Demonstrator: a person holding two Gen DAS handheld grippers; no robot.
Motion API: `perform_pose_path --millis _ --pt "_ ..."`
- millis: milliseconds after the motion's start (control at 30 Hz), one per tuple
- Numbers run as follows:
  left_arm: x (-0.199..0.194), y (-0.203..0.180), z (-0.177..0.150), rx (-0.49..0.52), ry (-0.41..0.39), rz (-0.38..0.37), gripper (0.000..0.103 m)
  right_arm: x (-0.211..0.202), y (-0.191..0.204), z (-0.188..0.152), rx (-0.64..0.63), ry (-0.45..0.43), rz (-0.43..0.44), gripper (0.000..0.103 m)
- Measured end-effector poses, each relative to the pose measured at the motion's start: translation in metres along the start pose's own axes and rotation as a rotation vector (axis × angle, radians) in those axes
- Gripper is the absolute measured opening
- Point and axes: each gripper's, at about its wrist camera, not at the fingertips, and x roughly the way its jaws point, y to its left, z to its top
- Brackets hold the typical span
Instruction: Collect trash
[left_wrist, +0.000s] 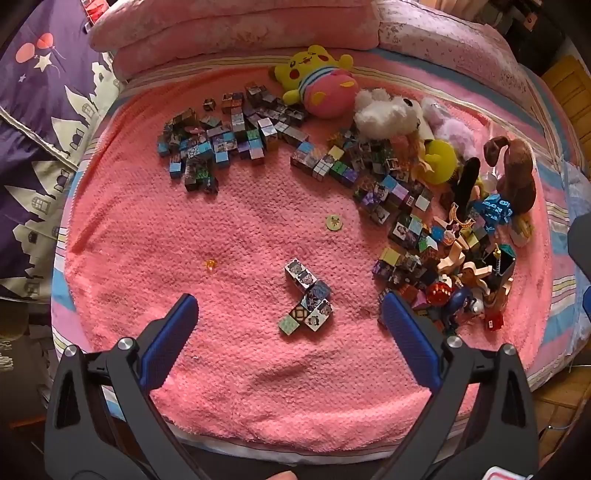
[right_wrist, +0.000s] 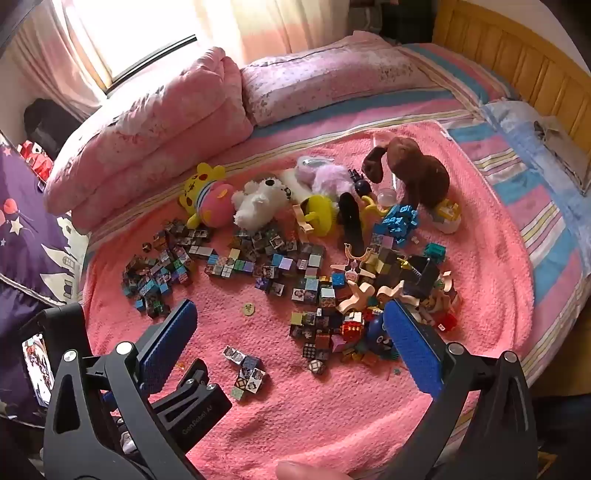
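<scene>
Both grippers hover with blue pads spread wide and empty: left gripper, right gripper. Nearest on the pink terry blanket lies a bent chain of picture-printed cubes; farther off are a small orange bead and a pale round token. Risks: flat scraps slipping on the pile, or toys taken for trash in the far heap of cubes and plush toys.

1. The pink blanket is showing as nubbly, matt terry cloth.
2. The picture cubes are gleaming — glossy printed faces.
3. The white plush dog is looking fluffy — long-piled.
</scene>
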Motion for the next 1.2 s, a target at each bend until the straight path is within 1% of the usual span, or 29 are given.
perform_pose_path --millis 267,300,333,367,733,1200 --pt "-0.001 0.0 0.0 0.002 0.009 -0.006 0.096 0.005 0.001 0.002 0.019 0.015 0.012 0.099" --pt "-0.002 0.0 0.001 0.003 0.012 -0.008 0.096 -0.003 0.002 0.006 0.007 0.004 0.015 0.099" --pt "-0.003 0.001 -0.002 -0.004 -0.007 -0.001 0.096 -0.003 0.003 0.006 0.009 0.006 0.015 0.099" --pt "-0.002 0.001 -0.002 -0.004 -0.006 -0.001 0.096 -0.003 0.004 0.007 0.011 0.008 0.015 0.099" --pt "-0.001 0.0 0.001 -0.004 -0.006 0.0 0.096 0.004 -0.003 -0.003 0.015 0.013 0.03 0.099" --pt "0.0 -0.001 0.0 -0.005 -0.004 0.002 0.096 0.007 -0.003 -0.003 0.01 0.027 -0.027 0.099"
